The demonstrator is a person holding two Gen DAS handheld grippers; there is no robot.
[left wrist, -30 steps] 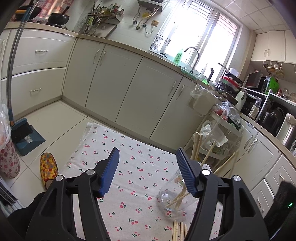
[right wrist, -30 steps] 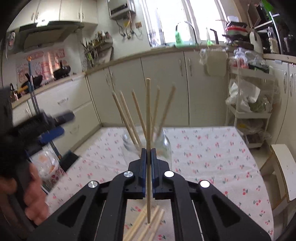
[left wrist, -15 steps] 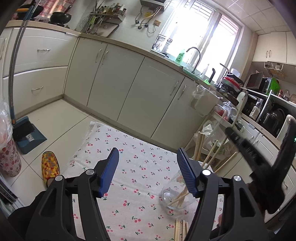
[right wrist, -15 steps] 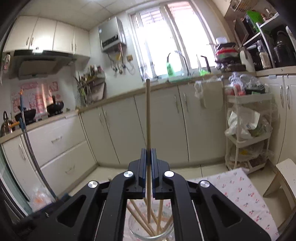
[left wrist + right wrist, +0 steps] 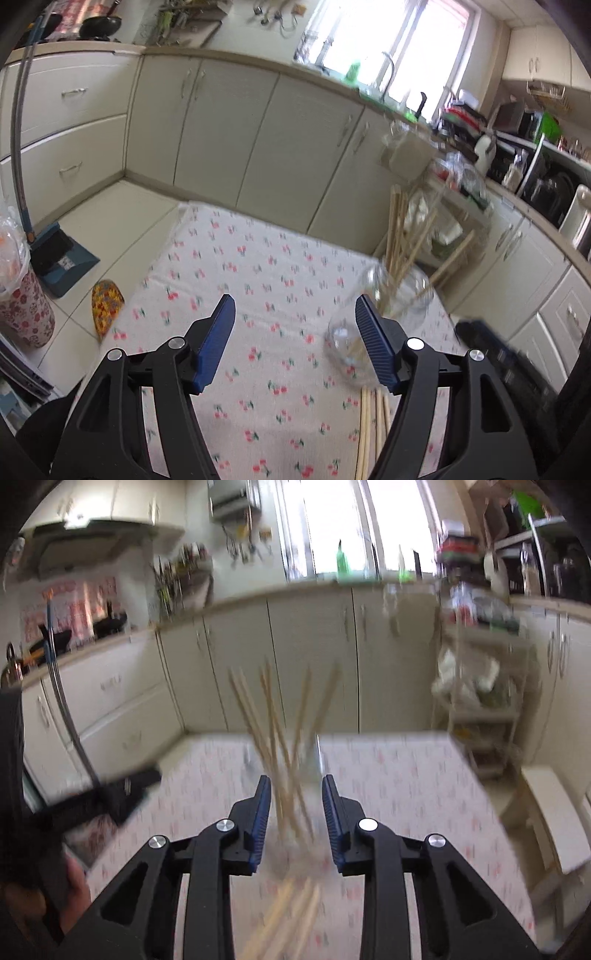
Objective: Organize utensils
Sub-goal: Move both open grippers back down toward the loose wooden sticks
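A clear glass jar [image 5: 397, 299] stands on the cherry-print tablecloth [image 5: 258, 280] with several wooden chopsticks [image 5: 397, 236] leaning in it. More chopsticks [image 5: 371, 424] lie flat on the cloth in front of the jar. My left gripper [image 5: 295, 332] is open over the cloth, left of the jar, with nothing between its fingers. In the blurred right wrist view my right gripper [image 5: 295, 805] hangs just before the jar [image 5: 284, 775], its jaws opening and gripping nothing; the jar's chopsticks [image 5: 280, 720] show through the gap. Loose chopsticks [image 5: 291, 904] lie below it.
Cream kitchen cabinets [image 5: 258, 140] run behind the table. A white wire rack [image 5: 480, 686] with bags stands at the right, a white stool [image 5: 554, 812] beside it. On the floor at left lie a dustpan [image 5: 62, 258], a slipper [image 5: 105, 306] and a patterned bin [image 5: 22, 306].
My right gripper let go of the single chopstick it held upright, and its jaws have parted. It dropped back from above the jar. My left gripper dipped slightly.
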